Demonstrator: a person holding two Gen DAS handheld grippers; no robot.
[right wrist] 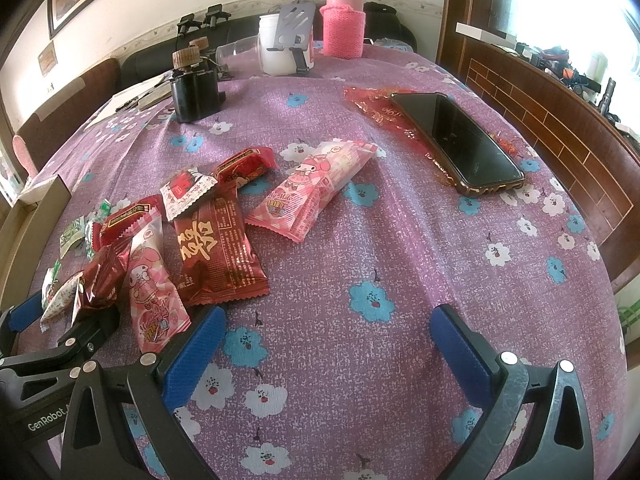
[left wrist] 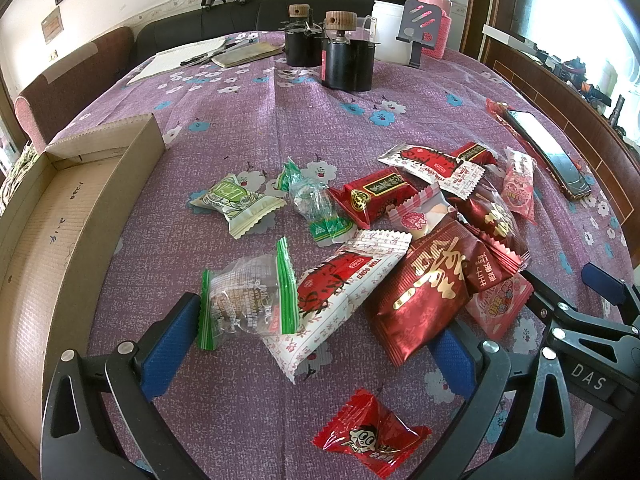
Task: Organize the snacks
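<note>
Several wrapped snacks lie in a loose pile on the purple flowered tablecloth (left wrist: 240, 128). My left gripper (left wrist: 316, 328) is open, its jaws either side of a clear green-edged packet (left wrist: 244, 304), a white and red packet (left wrist: 340, 292) and a dark red packet (left wrist: 424, 296). A small red candy (left wrist: 368, 432) lies just below. An open cardboard box (left wrist: 60, 216) stands to the left. My right gripper (right wrist: 324, 328) is open and empty over bare cloth, right of a pink packet (right wrist: 154, 292) and a dark red packet (right wrist: 218, 252). Another pink packet (right wrist: 316, 188) lies further off.
A phone (right wrist: 456, 140) lies on a red wrapper at the right. Two black bottles with cork caps (left wrist: 340, 56), a white tub (right wrist: 280, 44), a pink flask (right wrist: 344, 20) and papers (left wrist: 188, 56) stand at the far end. A wooden headboard (right wrist: 560, 128) runs along the right.
</note>
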